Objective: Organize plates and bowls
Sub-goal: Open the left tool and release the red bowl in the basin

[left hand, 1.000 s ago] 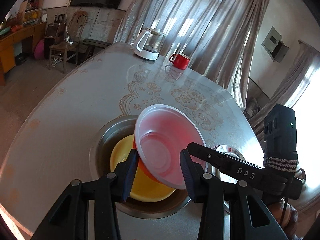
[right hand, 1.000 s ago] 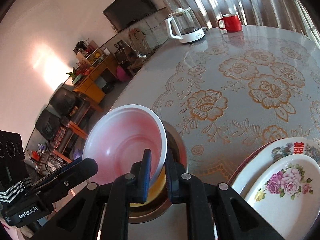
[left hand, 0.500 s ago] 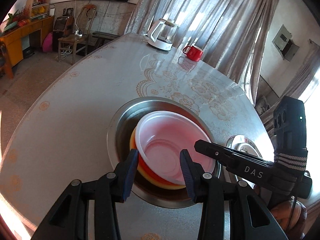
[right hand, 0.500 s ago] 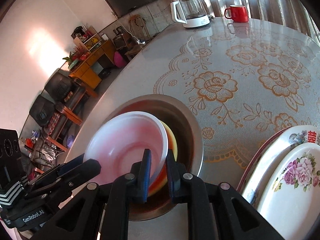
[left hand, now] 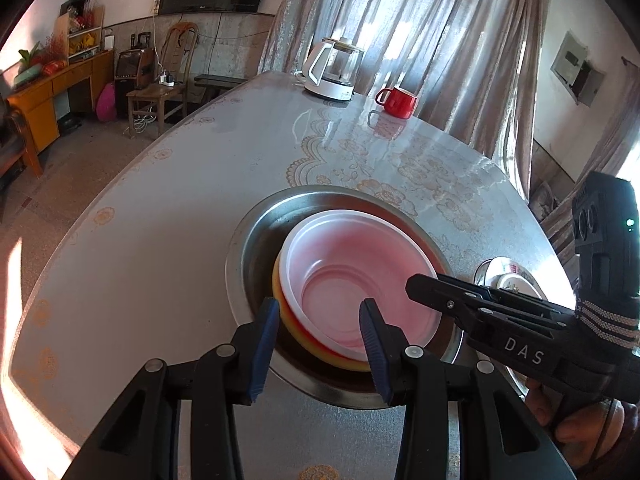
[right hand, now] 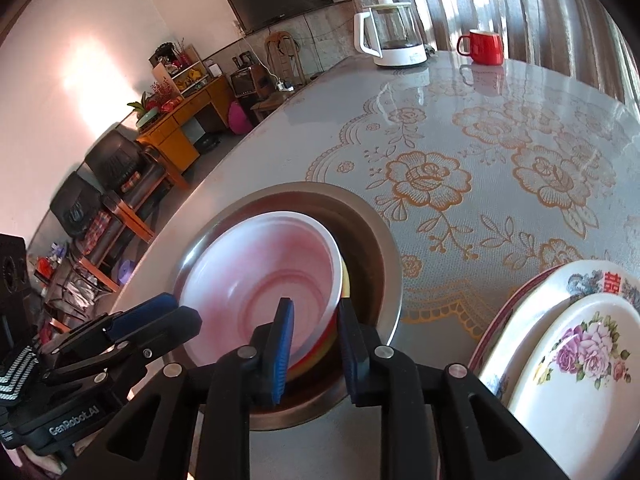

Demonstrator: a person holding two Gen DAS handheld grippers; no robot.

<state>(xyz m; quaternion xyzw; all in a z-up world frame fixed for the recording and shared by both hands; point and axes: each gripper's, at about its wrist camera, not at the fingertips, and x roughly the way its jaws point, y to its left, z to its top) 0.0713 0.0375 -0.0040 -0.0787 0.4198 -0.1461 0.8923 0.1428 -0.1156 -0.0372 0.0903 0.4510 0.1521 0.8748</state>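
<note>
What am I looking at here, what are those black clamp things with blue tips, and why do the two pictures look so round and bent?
No robot here: a person holds a hand tool in each hand, each ending in two-finger jaws with blue pads. A wide-angle camera sits on each tool and looks along its jaws, which bends the view.

One picture comes from the left gripper, the other from the right gripper.

On the flowered table a steel basin holds a pink-and-white bowl, nested on yellow and red bowls. The right jaws are opening, with that bowl's rim between them, so it is being let go. The left jaws stand open around the bowl's near edge, gripping nothing.

Beside it are flowered plates, with a kettle and red mug farther back.
</note>
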